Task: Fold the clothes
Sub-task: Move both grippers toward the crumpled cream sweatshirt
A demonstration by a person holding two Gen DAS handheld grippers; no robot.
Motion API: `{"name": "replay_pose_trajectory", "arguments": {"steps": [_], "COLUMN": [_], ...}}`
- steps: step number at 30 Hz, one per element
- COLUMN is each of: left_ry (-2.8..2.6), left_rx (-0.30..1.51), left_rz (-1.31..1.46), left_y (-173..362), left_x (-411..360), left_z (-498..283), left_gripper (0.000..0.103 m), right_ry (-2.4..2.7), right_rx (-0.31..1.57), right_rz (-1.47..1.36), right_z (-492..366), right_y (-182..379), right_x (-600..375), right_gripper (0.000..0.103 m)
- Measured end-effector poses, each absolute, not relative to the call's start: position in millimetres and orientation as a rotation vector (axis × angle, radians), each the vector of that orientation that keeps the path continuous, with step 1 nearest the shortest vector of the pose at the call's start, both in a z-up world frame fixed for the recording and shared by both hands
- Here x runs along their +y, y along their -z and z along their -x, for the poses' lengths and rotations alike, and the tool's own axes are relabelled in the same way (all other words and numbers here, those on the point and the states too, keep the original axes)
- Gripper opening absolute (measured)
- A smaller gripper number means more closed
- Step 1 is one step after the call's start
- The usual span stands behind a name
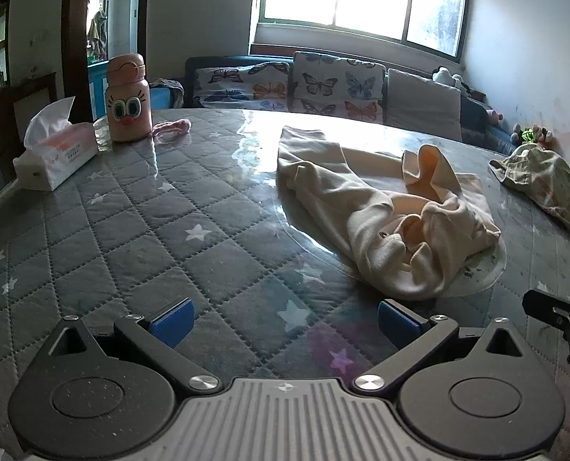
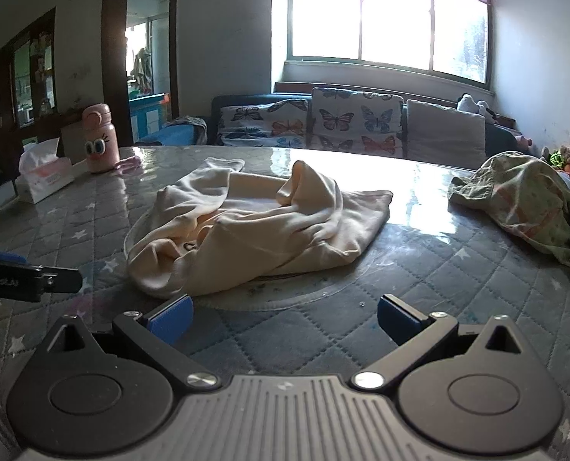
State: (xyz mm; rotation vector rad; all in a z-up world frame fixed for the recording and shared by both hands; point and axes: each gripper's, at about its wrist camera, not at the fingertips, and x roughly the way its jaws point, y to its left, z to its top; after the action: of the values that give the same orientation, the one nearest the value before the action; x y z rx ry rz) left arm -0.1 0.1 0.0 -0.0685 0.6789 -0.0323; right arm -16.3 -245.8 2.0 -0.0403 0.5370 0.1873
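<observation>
My left tool [image 1: 285, 320] is wide open with nothing in it, just above the grey quilted worktop with white stars [image 1: 139, 230]. My right tool [image 2: 285, 317] is wide open too. The crumpled cream cloth top [image 2: 246, 226] lies on the worktop just ahead of my right tool, and ahead and to the right of my left tool. A crumpled green patterned cloth [image 2: 522, 203] lies far off to the right

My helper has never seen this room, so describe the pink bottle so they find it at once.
On the grey star-quilted table, look to the far left corner. Beside the white tissue box stands the pink plastic bottle, upright, the only thing there with cartoon eyes and a red nose.
</observation>
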Motion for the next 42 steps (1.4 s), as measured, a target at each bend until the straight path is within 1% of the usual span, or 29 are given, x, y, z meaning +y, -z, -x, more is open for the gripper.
{"name": "replay_pose_trajectory", "arguments": {"steps": [12,14,23,42], "left_ry": [0.033,0.03,0.037,0.042], "left_rx": [0.693,0.698,0.71,0.724], "left_rz": [0.063,0.04,0.023,0.005], "left_y": [5,2,6,6], "left_x": [5,-7,-12,-21], "left_z": [11,8,6,11], "left_gripper": [0.103,0.103,0.103,0.103], "right_ry": [-0.225,-0.225,-0.231,-0.239], "right_rx": [0.574,0.583,0.624,0.635], "right_rz": [0.061,0.062,0.044,0.086], "right_z": [20,20,17,23], "right_y": [0,1,5,5], "right_x": [-233,-233,-235,-227], "right_gripper": [0.103,0.103,0.103,0.103]}}
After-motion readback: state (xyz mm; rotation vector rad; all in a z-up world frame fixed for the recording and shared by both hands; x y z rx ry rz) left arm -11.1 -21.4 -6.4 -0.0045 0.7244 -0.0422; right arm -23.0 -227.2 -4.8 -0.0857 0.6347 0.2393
